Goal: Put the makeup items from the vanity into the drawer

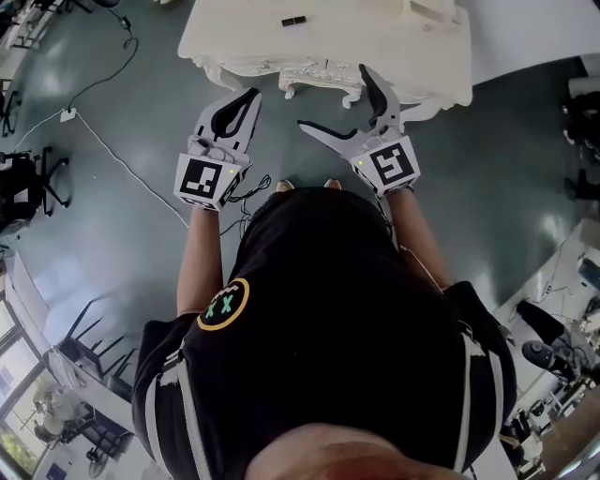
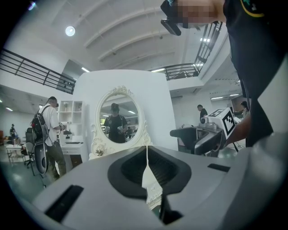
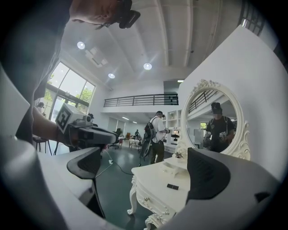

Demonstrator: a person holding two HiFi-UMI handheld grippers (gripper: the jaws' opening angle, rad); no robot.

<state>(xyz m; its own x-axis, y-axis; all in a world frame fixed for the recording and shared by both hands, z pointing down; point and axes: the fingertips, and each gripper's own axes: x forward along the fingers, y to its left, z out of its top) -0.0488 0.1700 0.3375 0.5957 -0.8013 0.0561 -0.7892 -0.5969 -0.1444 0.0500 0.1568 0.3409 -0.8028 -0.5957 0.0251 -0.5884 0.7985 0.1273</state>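
A white carved vanity (image 1: 375,42) stands in front of me, with a small black makeup item (image 1: 292,21) lying on its top. The same black item (image 3: 172,186) shows on the vanity top (image 3: 155,177) in the right gripper view. My right gripper (image 1: 334,97) hangs just before the vanity's front edge, its jaws spread wide with nothing between them. To its left, my left gripper (image 1: 246,101) is shut and empty, also short of the vanity. The oval mirror (image 2: 119,119) stands straight ahead of the left gripper (image 2: 147,155). The vanity's drawer front with a small knob (image 3: 146,198) looks closed.
A white box (image 1: 431,9) sits at the vanity's back right. A white cable (image 1: 112,150) runs over the grey floor at the left, near black chairs (image 1: 28,183). A person with a backpack (image 3: 155,134) stands beyond the vanity. More equipment (image 1: 553,352) stands at the right.
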